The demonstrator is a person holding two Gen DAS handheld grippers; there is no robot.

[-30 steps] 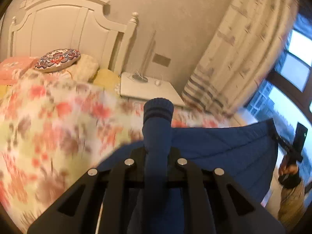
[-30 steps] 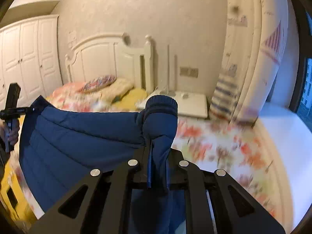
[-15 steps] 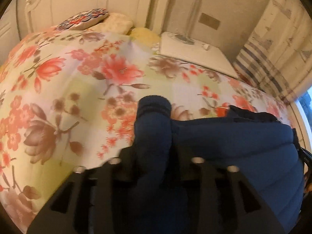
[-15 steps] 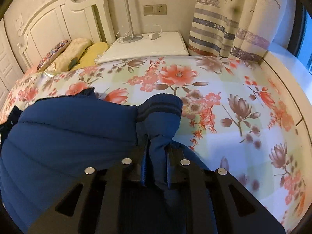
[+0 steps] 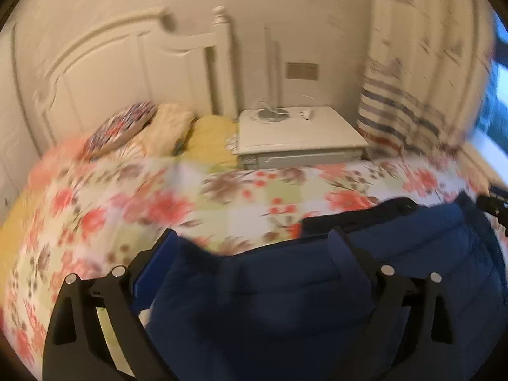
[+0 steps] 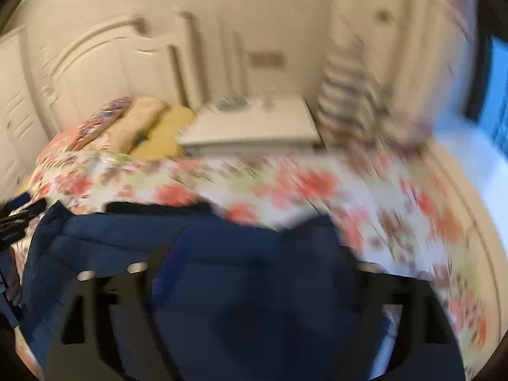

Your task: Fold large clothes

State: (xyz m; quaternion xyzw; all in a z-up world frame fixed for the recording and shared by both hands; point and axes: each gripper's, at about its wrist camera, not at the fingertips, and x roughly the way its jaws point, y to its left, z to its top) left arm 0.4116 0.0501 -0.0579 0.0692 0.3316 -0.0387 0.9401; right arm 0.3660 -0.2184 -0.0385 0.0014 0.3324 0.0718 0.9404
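A dark blue padded jacket [image 5: 412, 254] lies spread on the flowered bedspread [image 5: 95, 222], low in both wrist views. My left gripper [image 5: 254, 244] hangs just over its near edge. The jaws are opening wide, with blue fabric lying loose between them and the pads off it. My right gripper [image 6: 254, 247] stands the same way over the jacket [image 6: 111, 238], jaws opening, cloth slack between the fingers; this view is blurred. The right gripper's tip [image 5: 495, 203] shows at the far right edge, and the left gripper [image 6: 19, 219] at the far left edge.
A white headboard [image 5: 111, 73] with several pillows [image 5: 171, 123] stands at the far end of the bed. A white nightstand [image 5: 298, 133] holds a lamp base and cable. A striped curtain [image 5: 412, 95] and a window sill [image 6: 470, 158] run along the right; white wardrobe doors [image 6: 16, 111] stand on the left.
Both grippers held the jacket's cuffs up in shut jaws. They came down toward the bed, the jacket settled on the bedspread, and both jaws spread wide, letting the cuffs go.
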